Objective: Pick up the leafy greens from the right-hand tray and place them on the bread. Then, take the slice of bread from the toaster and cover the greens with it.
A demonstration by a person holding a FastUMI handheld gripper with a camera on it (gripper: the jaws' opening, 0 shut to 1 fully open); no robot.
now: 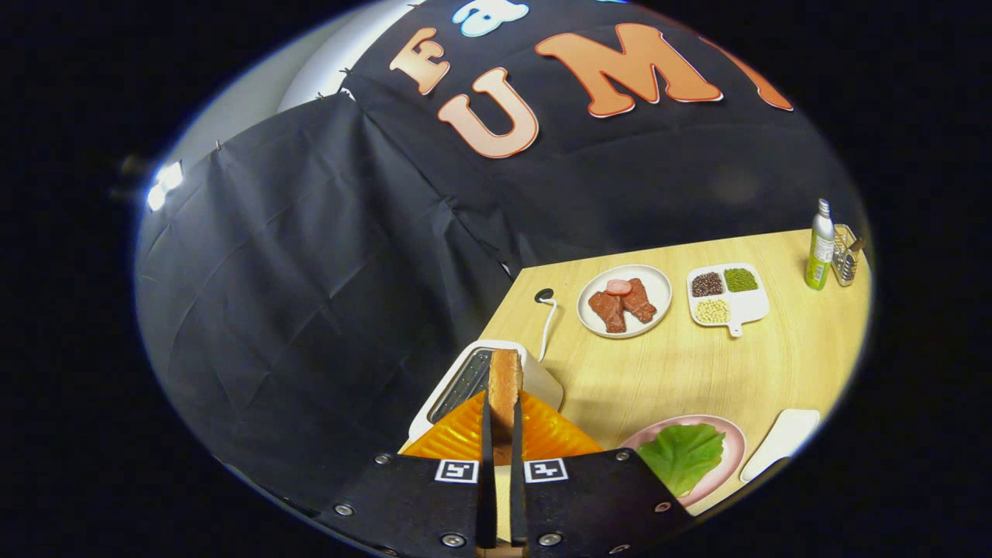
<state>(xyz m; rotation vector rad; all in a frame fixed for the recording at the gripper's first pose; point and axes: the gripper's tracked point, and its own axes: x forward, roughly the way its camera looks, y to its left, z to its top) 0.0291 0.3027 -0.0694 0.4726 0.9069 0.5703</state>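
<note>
Fingers [502, 434] clamped narrow on browned toast slice [504, 387], gripped edgewise above white toaster [465, 380]; crinkled green lettuce leaf [682, 457] waiting at four o'clock, likely for covering.

The claw's camera looks forward, tilted, close over the toaster [484, 380].

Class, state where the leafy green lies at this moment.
In the gripper view, the leafy green lies on the pink plate, just right of the claw, which is shut on the bread slice above the toaster.
</note>
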